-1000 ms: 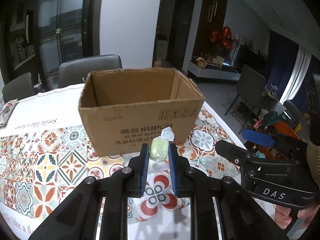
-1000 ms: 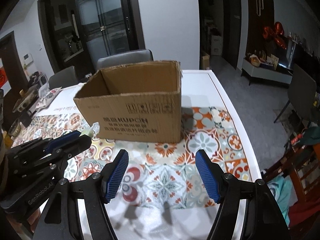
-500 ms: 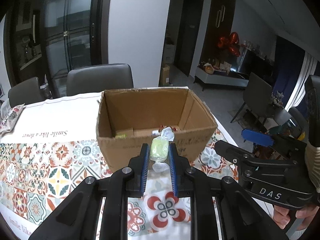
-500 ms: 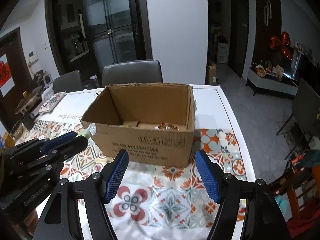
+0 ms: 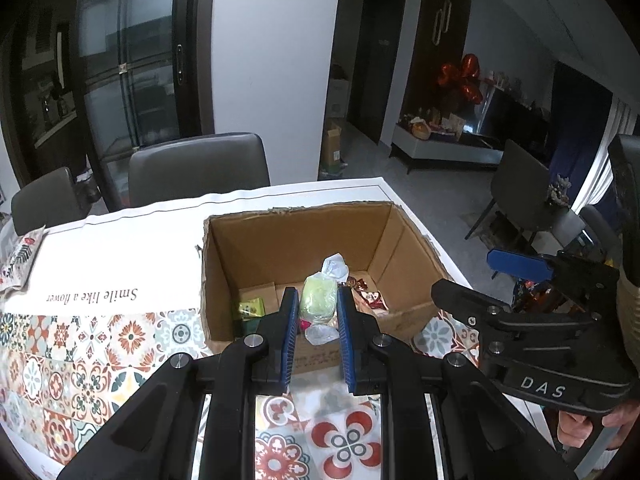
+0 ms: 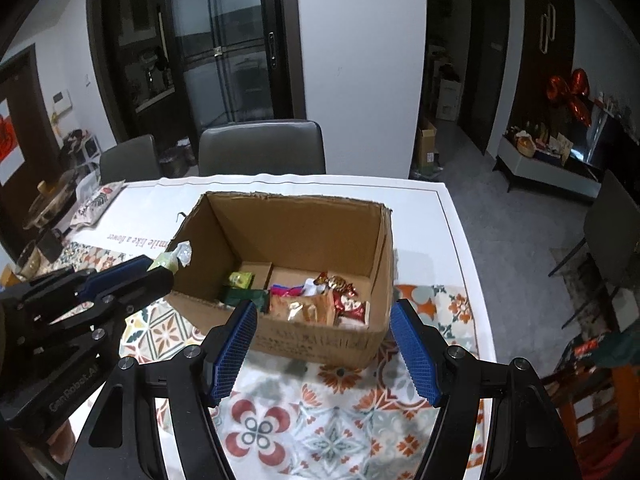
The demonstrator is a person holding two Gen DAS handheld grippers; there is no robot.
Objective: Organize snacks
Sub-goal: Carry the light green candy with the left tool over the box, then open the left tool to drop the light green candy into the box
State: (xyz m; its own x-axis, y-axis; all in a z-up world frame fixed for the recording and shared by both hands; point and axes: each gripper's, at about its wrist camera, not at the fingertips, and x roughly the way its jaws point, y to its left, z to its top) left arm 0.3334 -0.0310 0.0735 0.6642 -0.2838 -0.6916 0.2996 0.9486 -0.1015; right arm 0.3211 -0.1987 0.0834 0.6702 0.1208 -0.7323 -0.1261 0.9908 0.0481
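The left claw [image 5: 318, 312] is closed on a pale green wrapped candy [image 5: 319, 300], pinched between its two blue pads with the twisted clear wrapper ends sticking out above and below; the candy hangs over the near left part of the open cardboard box [image 5: 296, 240], which lies directly ahead of and below this claw; from the right wrist view the same candy [image 6: 171, 258] shows at the tip of the left claw [image 6: 160, 270], just at the box's left wall [image 6: 200, 248]. The right claw [image 6: 324, 344] stands wide open with nothing between its pads; the box sits straight ahead of it, its near wall between the two fingers. Inside the box, ahead of the right claw, lie several snacks [image 6: 316, 300]: a green packet at the left, tan and red wrappers toward the right. The box rests on the table [image 6: 280, 420] with its patterned cloth; a grey chair [image 6: 262, 146] stands beyond the box.
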